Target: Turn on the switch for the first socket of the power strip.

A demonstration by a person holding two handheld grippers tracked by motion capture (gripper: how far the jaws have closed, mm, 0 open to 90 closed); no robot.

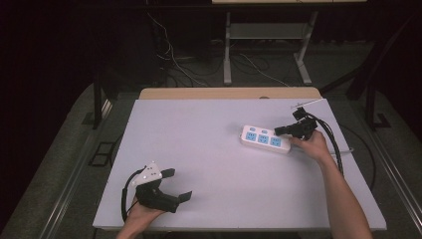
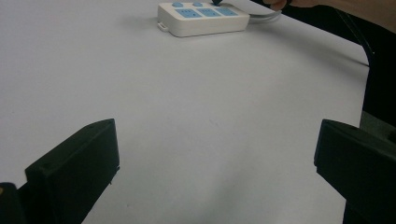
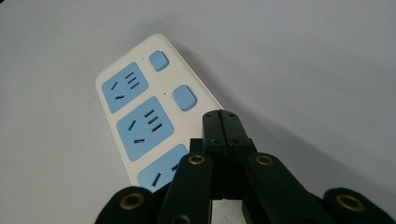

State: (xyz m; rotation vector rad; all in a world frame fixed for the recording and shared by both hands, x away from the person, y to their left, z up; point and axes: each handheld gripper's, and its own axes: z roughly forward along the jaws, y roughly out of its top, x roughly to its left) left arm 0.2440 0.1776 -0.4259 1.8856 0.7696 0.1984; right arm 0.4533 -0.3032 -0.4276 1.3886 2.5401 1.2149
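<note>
A white power strip (image 1: 265, 139) with three blue sockets lies on the right half of the white table (image 1: 199, 149). In the right gripper view the strip (image 3: 140, 107) shows two blue switch buttons beside its sockets. My right gripper (image 1: 279, 131) is shut with nothing between its jaws, and its tips (image 3: 221, 116) hover over the strip's near end, by the third socket. My left gripper (image 1: 178, 185) rests open near the table's front left corner, far from the strip (image 2: 203, 18), nothing between its wide-apart jaws.
The strip's grey cable (image 1: 343, 149) runs off toward the table's right edge. A wooden strip (image 1: 229, 93) borders the table's far edge. Beyond it stand a desk frame (image 1: 263, 45) and loose cables on the floor.
</note>
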